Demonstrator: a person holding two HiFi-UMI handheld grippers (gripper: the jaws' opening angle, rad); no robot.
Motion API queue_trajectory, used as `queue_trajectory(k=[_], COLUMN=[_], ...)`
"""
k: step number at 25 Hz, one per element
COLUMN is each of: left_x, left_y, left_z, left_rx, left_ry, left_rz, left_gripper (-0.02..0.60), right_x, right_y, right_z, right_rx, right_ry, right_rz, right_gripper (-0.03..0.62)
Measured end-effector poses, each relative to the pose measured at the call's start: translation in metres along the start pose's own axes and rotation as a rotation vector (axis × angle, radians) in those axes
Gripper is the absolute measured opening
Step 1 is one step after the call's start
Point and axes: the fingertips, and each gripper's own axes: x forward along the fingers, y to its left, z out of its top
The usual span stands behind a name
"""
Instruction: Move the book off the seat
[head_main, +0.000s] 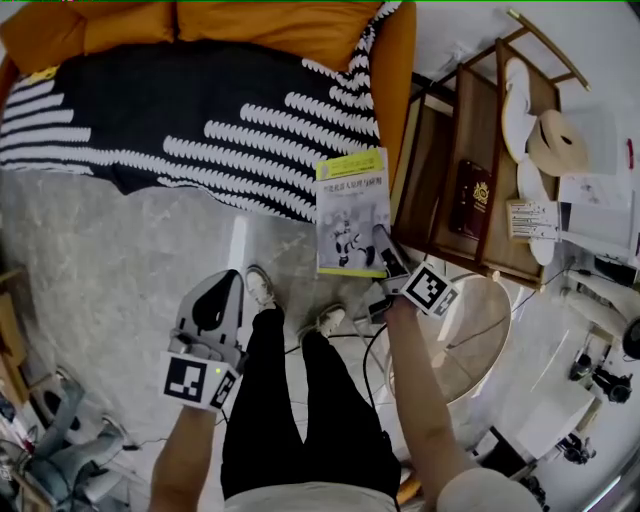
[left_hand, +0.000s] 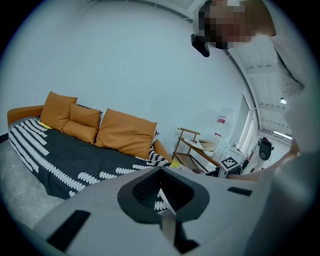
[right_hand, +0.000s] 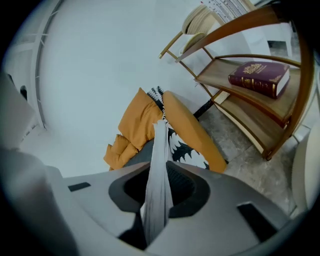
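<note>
Here, your right gripper's (head_main: 384, 250) fingers are pinched shut on the lower corner of the thin paperback book (head_main: 351, 205). In the right gripper view its pages show edge-on between them. The book hangs clear of the sofa seat (head_main: 200, 120), cover up over the floor (head_main: 110, 260). It sits between the sofa's orange arm (head_main: 402, 80) and the wooden shelf rack (head_main: 440, 170), where a maroon hardback (head_main: 470, 197) lies. Your left gripper (head_main: 212, 305) hangs low beside your leg, fingers together on nothing. The book looks light but floppy: held by one corner, its far end is likely to sag and swing, and a glossy cover may slip. A hold deeper along the spine edge would steady it. Set it down flat rather than dropping it.
</note>
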Motion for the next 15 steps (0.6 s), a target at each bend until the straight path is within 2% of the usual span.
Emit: queue_trajectory(k=[5, 10, 15], left_x=[-0.001, -0.004, -0.002], left_y=[-0.011, -0.023, -0.053], left_z=[0.000, 0.004, 0.018], left_rx=[0.009, 0.017, 0.052], left_ry=[0.004, 0.008, 0.005], left_rz=[-0.005, -0.015, -0.068], left_gripper=[0.017, 0.017, 0.017], right_x=[-0.026, -0.057, -0.084], right_y=[0.016, 0.033, 0.048], right_z=[0.002, 0.012, 0.033], right_rx=[0.048, 0.024, 0.019], right_ry=[-0.021, -0.055, -0.125], right_rz=[0.051, 0.103, 0.133], right_gripper=[0.087, 0.087, 0.087])
